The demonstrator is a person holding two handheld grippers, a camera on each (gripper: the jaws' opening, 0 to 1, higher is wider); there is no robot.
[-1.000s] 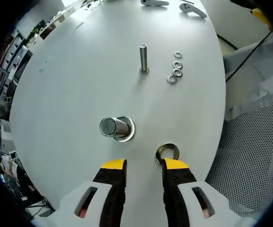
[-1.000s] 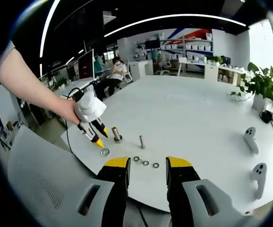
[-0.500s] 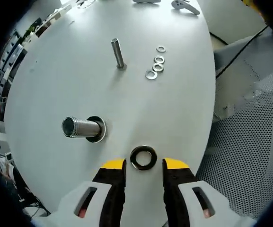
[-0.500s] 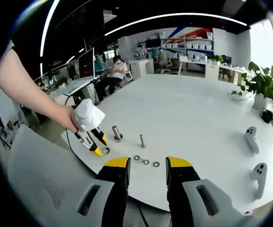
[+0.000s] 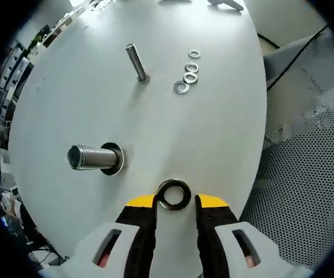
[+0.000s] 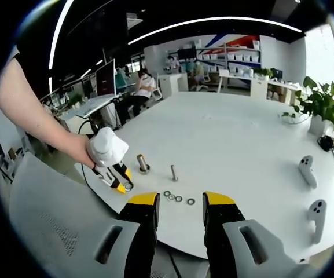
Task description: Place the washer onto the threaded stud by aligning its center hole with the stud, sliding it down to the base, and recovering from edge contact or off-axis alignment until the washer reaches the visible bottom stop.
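Left gripper (image 5: 175, 201) open around the flat-lying washer (image 5: 174, 194), threaded stud (image 5: 91, 158) just far-left of it; right gripper (image 6: 180, 201) open, well apart.

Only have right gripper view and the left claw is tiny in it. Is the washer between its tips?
Observer: Yes. In left gripper view the dark washer lies flat on the table, between the left claw's yellow tips.
Operator: Clamped?
Observer: Can't tell. The tips flank it closely, but contact is unclear.
Operator: Stud free?
Observer: The big threaded stud has a bare shaft, with a flat ring at its base.
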